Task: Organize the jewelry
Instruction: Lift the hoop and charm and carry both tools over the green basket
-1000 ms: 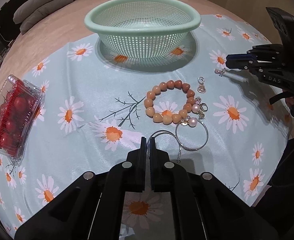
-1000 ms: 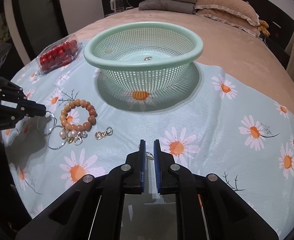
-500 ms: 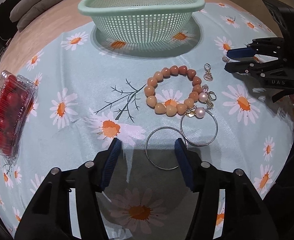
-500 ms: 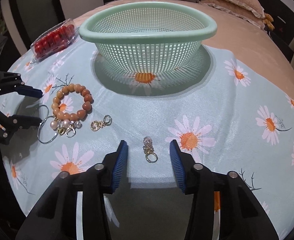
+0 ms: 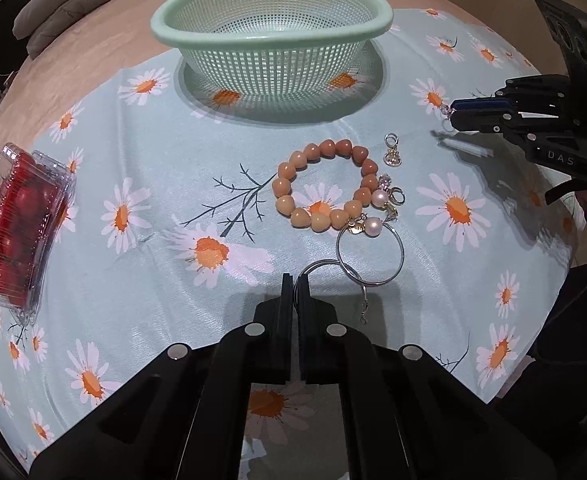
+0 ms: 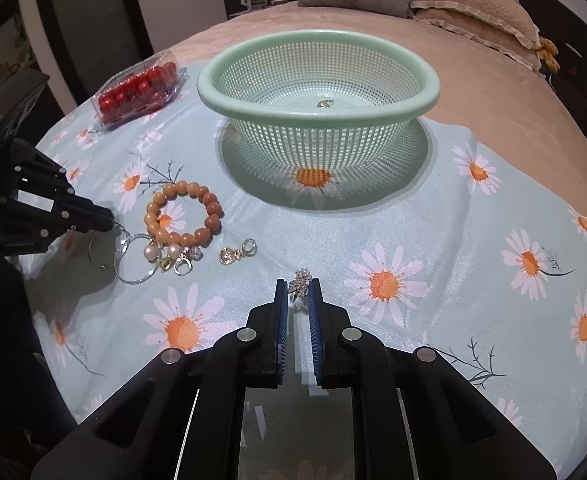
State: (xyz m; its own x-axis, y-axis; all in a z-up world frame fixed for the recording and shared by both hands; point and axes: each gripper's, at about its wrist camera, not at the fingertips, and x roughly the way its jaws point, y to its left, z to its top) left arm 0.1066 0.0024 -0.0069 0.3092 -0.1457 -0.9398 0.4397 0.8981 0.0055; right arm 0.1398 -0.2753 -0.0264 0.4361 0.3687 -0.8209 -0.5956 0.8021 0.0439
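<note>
Jewelry piece (image 6: pixel 325 103) inside basket (image 6: pixel 317 114) shows only from right wrist.

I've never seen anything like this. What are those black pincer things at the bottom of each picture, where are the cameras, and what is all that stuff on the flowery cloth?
They are two hand-held grippers, each carrying a wide-angle camera looking along its fingers. So one picture is from the left gripper, the other from the right gripper; each also shows in the other's view. On the daisy cloth sit a green mesh basket with one small trinket inside, a box of red fruit, a beaded bracelet, a silver hoop and a gold charm. The left gripper is shut on a second hoop; the right pinches a sparkly earring.
</note>
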